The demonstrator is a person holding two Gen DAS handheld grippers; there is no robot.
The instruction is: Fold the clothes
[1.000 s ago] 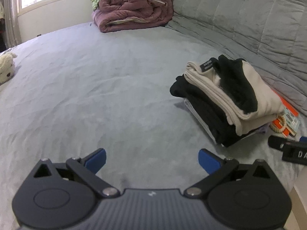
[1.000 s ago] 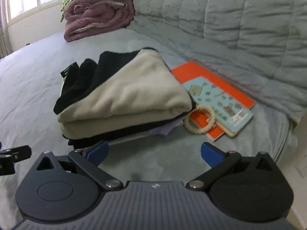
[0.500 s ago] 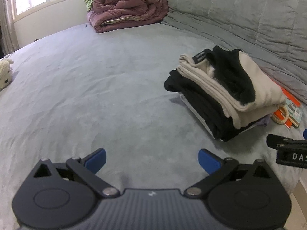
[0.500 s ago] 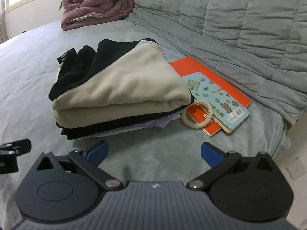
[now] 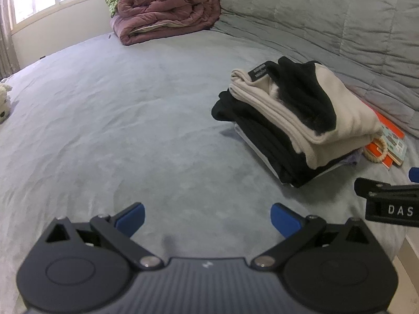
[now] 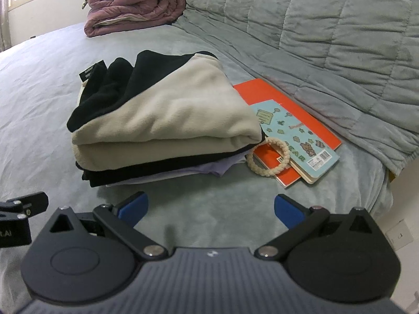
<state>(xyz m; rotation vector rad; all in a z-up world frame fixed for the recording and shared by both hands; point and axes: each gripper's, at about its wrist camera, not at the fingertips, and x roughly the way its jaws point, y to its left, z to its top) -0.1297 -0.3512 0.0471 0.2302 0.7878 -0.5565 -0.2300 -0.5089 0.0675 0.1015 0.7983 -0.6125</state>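
A pile of folded clothes (image 5: 296, 120) lies on the grey bed, a cream and black fleece (image 6: 170, 110) on top, black and pale lilac garments under it. My left gripper (image 5: 207, 218) hangs open over bare bedding, left of and nearer than the pile, nothing between its blue pads. My right gripper (image 6: 210, 209) is open too, just in front of the pile's near edge and empty. Part of the right gripper's body (image 5: 390, 201) shows at the right edge of the left wrist view.
An orange book (image 6: 264, 94), a light blue notebook (image 6: 296, 136) and a rope ring (image 6: 269, 157) lie right of the pile. A folded mauve quilt (image 5: 167, 13) sits at the far end below a window. A grey quilted cover (image 6: 327, 26) rises along the right. A plush toy (image 5: 4, 99) lies far left.
Both grippers have drawn back from the pile, which now looks smaller and farther. Both stay open and the clothes have not moved.
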